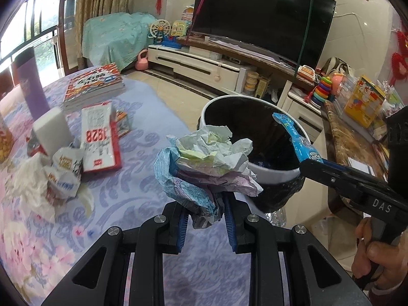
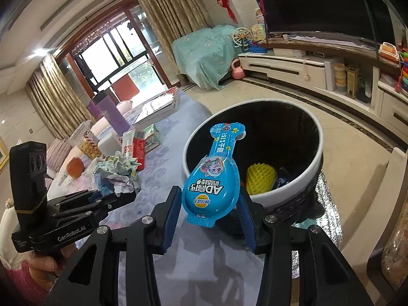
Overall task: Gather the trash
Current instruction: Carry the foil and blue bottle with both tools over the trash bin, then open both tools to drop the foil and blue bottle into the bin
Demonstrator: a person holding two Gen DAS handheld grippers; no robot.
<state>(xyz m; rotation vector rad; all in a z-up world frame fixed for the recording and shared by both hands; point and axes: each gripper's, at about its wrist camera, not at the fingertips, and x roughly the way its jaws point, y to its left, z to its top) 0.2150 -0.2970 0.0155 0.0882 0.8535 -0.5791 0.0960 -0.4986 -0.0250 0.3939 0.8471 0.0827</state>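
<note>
My left gripper (image 1: 206,205) is shut on a wad of crumpled white, blue and purple paper (image 1: 209,158), held above the table just before the near rim of the bin. The trash bin (image 1: 270,174) is round and white with a black liner. My right gripper (image 2: 209,204) is shut on a blue snack packet (image 2: 211,186) with a cartoon figure, whose long tab reaches over the bin (image 2: 293,191). A yellow foam net (image 2: 261,178) lies inside the bin. From the left wrist the right gripper (image 1: 309,163) and packet (image 1: 295,140) show over the bin's right side. The left gripper (image 2: 119,196) and paper wad (image 2: 117,170) show at left.
The table's purple floral cloth (image 1: 127,204) holds more wrappers (image 1: 63,173), tissue (image 1: 30,186), a red-and-white package (image 1: 100,137), stacked books (image 1: 94,86), a white block (image 1: 52,132) and a purple bottle (image 1: 30,81). A TV (image 1: 262,17) and low cabinet stand behind the bin.
</note>
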